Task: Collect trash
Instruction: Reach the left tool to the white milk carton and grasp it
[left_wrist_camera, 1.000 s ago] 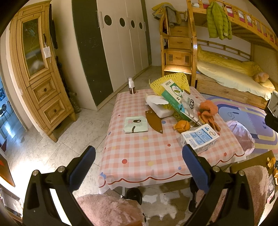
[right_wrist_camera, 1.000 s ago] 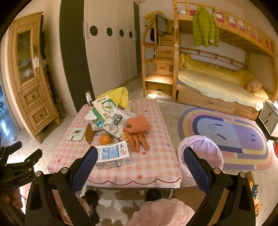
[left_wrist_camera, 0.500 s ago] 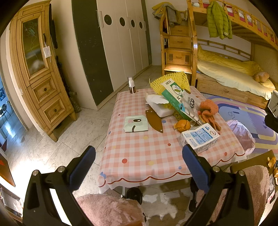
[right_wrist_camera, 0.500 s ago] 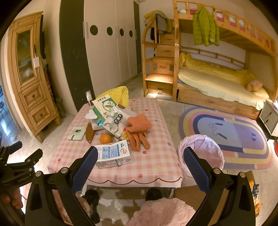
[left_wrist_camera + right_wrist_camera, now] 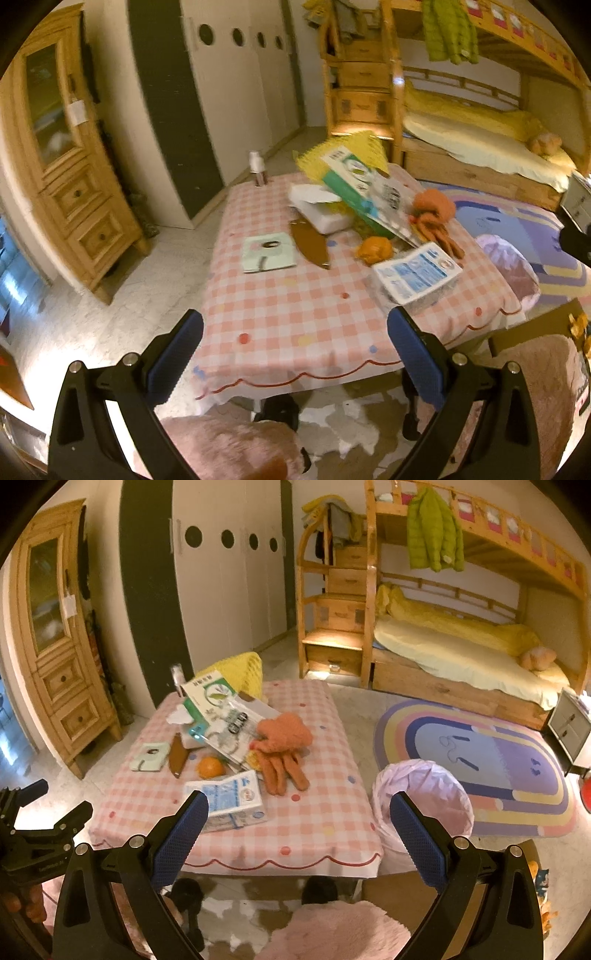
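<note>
Blue-padded fingers are being held wide apart on both tools, with nothing between them: the right gripper [image 5: 299,830] and the left gripper [image 5: 295,350] are both being carried short of the table [image 5: 317,823], above a pink fuzzy stool [image 5: 332,930].

Just past the right tool's left finger, at about 11 o'clock, a blue-and-white milk carton [image 5: 229,801] is lying on its side near the table's front edge — the nearest piece of likely trash. It is judged to be light, thin-walled card that will dent if squeezed hard, and slightly slick on its printed faces; it is best taken across the narrow sides near the middle, with moderate closing force.

Further out, at 12 o'clock from the carton, an orange [image 5: 211,767] is sitting, with an orange glove [image 5: 282,746] at its 3 o'clock and a leaning green-and-white box [image 5: 208,698] behind. A crumpled white tissue [image 5: 314,194] — soft, nearly weightless — is lying beside the box.

At 3 o'clock from the table a bin lined with a pale pink bag [image 5: 424,797] is standing on the floor, touching or just beside the cloth's edge.
</note>
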{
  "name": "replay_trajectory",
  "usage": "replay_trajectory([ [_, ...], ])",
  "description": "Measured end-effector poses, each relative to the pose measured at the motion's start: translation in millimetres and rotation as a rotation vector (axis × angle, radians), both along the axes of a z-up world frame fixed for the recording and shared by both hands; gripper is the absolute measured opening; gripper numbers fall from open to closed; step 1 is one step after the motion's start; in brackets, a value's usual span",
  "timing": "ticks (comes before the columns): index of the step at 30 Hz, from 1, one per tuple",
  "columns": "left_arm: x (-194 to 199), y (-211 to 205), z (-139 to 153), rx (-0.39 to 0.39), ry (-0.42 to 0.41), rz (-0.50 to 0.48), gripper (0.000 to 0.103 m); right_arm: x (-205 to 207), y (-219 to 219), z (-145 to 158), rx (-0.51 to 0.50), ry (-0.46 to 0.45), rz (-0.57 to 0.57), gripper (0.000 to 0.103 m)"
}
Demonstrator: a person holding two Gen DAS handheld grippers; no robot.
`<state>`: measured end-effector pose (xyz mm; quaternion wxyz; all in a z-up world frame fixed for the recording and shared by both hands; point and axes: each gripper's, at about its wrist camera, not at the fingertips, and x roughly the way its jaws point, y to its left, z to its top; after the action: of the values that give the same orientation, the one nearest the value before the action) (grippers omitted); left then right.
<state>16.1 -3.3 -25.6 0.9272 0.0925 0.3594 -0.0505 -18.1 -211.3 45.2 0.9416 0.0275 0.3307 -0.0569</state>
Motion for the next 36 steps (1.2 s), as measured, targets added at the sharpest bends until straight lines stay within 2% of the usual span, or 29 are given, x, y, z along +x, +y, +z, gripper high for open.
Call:
replay_trajectory([
  [6, 20.9, -30.6, -32.9, 0.018, 0.062, -0.124, 0.097, 18.1, -18.3, -16.7, -0.004, 0.033, -0.031, 0.097],
  [12, 48.5, -61.7, -66.5, -0.013, 0.121, -0.214, 0.097, 30.9, -37.8, -27.9, 0.004, 0.063, -0.060, 0.097],
  [16, 65.5, -78.0, -82.0, -0.014, 0.114, -0.291, 0.097, 40.6, -50.4, -37.8, 0.010, 0.082, -0.074, 0.097],
  [24, 86.7, -90.6, -93.9, -0.030, 0.108, -0.407, 0.097, 63.0, -72.1, -50.6, 0.025, 0.122, -0.097, 0.097],
  [33, 106.9, -107.3, -104.4, -0.023, 0.166, -0.596, 0.097, 87.3, -80.0, -67.6, 0.048, 0.160, -0.089, 0.097],
  [36, 113.2, -115.0, -111.8, -0.007, 0.196, -0.621, 0.097, 91.9, -81.1, -73.0, 0.052, 0.170, -0.084, 0.097],
])
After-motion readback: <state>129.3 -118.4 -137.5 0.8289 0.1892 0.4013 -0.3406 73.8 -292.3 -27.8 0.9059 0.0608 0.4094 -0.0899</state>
